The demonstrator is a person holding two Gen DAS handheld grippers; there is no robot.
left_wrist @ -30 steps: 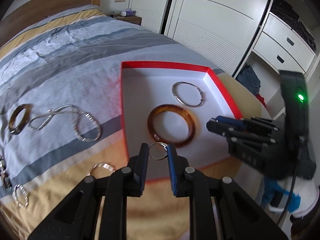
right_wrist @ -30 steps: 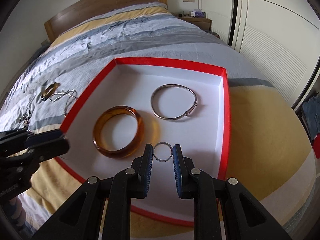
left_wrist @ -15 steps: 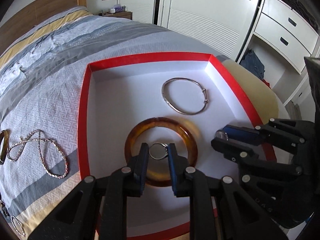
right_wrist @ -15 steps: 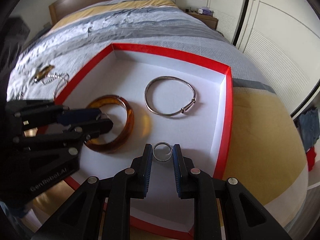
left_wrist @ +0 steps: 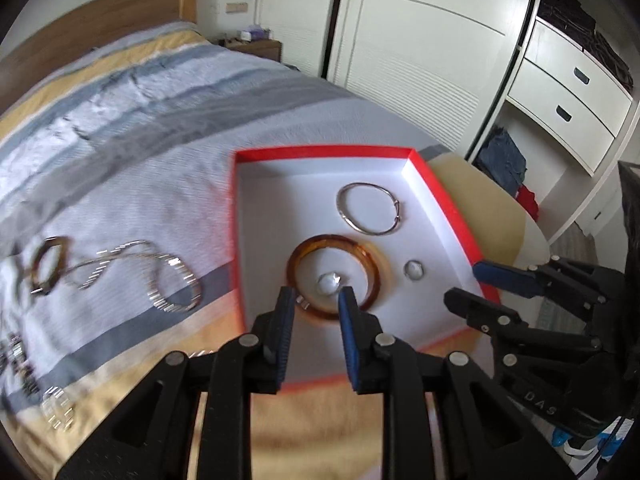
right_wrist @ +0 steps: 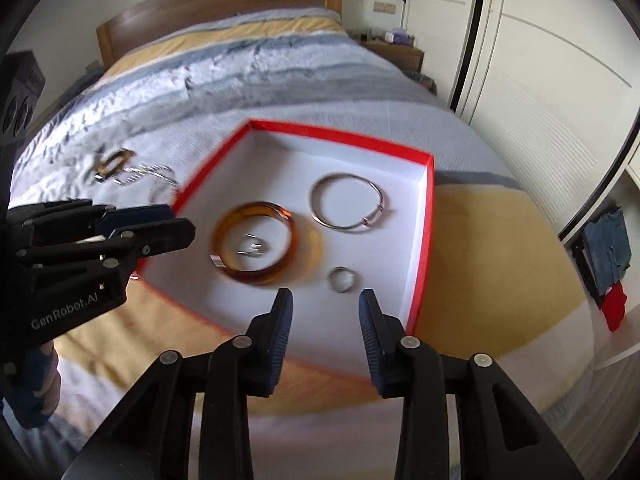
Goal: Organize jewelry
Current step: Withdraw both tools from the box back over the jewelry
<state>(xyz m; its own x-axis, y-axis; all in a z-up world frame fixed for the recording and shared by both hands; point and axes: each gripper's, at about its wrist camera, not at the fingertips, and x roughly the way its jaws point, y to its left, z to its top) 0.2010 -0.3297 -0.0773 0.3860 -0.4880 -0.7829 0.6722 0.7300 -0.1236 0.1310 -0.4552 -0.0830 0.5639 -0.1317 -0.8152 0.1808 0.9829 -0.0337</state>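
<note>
Left wrist view: left hand-held gripper (left_wrist: 315,295) spread, nothing between the pads, poised above the near edge of the red-rimmed box (left_wrist: 448,208) on the bed (left_wrist: 132,120). Small stone ring (left_wrist: 329,282) now lying inside the amber bangle (left_wrist: 333,275), on the box's white floor; likely dropped there to keep small pieces nested and contained. Second plain ring (left_wrist: 413,270) resting just right of the bangle, silver bangle (left_wrist: 370,208) beyond it toward the far wall of the box. Left of the box, on the bedspread, chain necklace (left_wrist: 156,276) and another brown bangle (left_wrist: 48,264) not yet collected; more small pieces blurred at the frame edge. Versus half a second ago: jaws have just been opening, ring no longer pinched, box seen from farther back. Right wrist view: right hand-held gripper (right_wrist: 325,304) spread wide, empty, above the near rim of the box (right_wrist: 425,240). Plain ring (right_wrist: 342,279) flat on the box floor just beyond the fingertips, right of the amber bangle (right_wrist: 256,248); stone ring (right_wrist: 251,245) blurred within the bangle. Left hand-held gripper (right_wrist: 176,222) visible at the box's left rim. Versus earlier frame: jaws have just been opening, ring released from between the pads. Judgement: both deposits done; remaining jewelry left of the box still to fetch.
</note>
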